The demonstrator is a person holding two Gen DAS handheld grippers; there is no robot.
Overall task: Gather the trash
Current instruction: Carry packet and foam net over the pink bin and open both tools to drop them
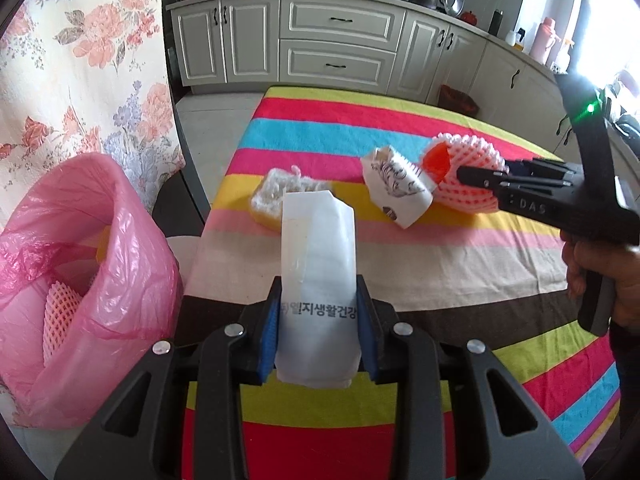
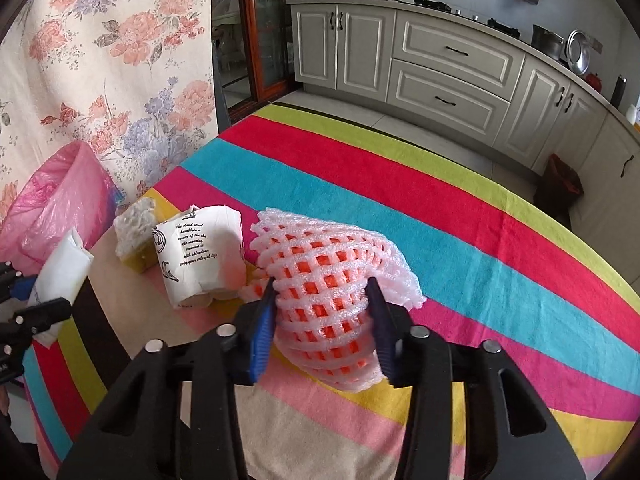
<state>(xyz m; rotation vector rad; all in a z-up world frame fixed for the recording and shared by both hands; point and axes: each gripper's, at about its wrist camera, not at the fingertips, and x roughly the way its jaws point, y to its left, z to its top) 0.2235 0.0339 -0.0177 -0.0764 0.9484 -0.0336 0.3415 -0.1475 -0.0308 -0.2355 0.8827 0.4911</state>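
On striped cloth (image 2: 460, 216), paper cup (image 2: 200, 256), cabinets (image 2: 440, 72)

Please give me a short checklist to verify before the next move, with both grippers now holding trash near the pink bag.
1. Left gripper has a firm hold on the white packet: ok, both fingers press its sides.
2. Right gripper holds the pink foam net: ok, the fingers are closed on its lower part.
3. Mouth of the pink trash bag is open: ok, one foam net already lies inside.
4. Path from the packet to the bag is free: ok, nothing stands between them in the left wrist view.
5. Printed paper cup and yellow sponge remain on the striped cloth: not ok, not yet collected.
6. Room left in the bag: cannot tell.
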